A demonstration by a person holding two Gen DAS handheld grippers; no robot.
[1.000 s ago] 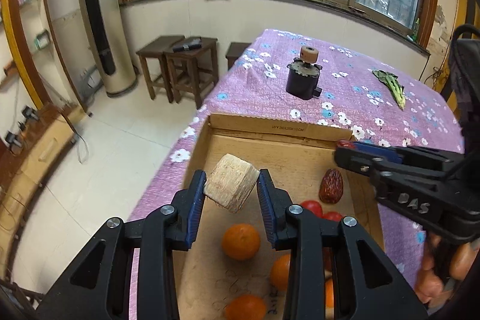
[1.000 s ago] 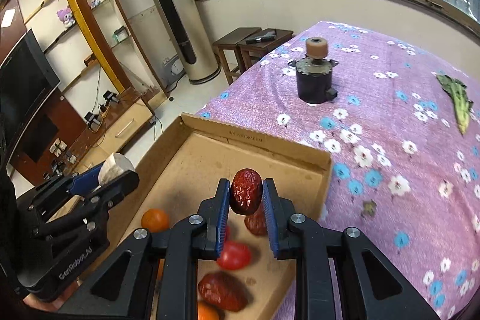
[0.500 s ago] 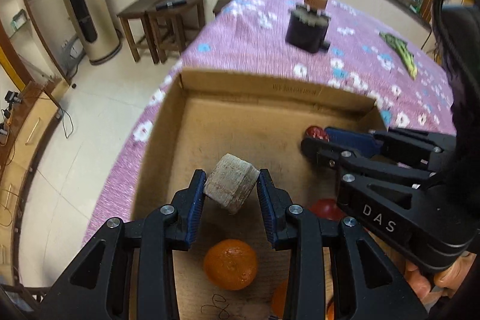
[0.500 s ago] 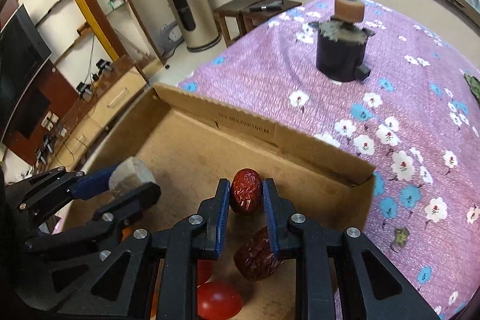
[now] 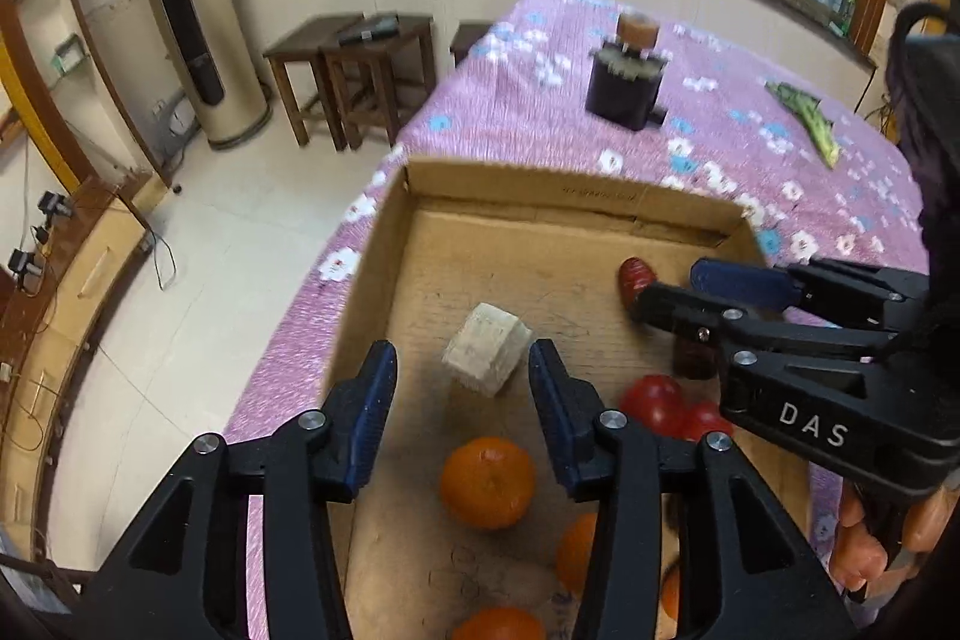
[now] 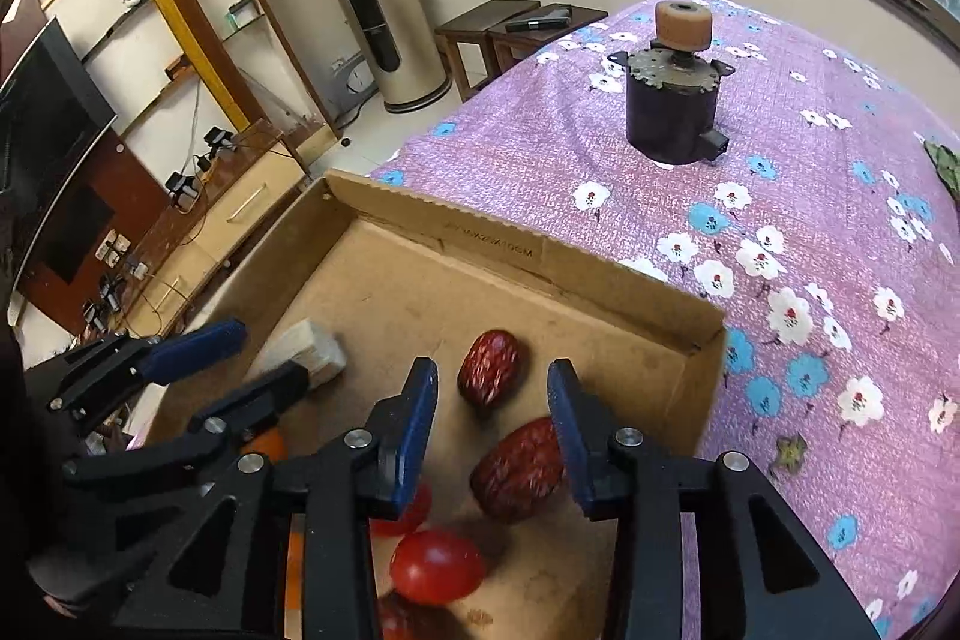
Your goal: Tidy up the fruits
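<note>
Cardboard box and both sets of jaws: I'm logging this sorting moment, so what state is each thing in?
Cardboard box: open-topped, holding fruit.
Left gripper: jaws opening, pads clear of the pale block.
Pale block: released, in the box, tilted on a corner.
Right gripper: jaws opening, touching nothing.
Red date: released, in the box.
Oranges: loose on the box floor.

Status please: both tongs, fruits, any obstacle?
Left tongs opening, pale chunk free in box. Right tongs opening, red date released. Nothing blocking.
</note>
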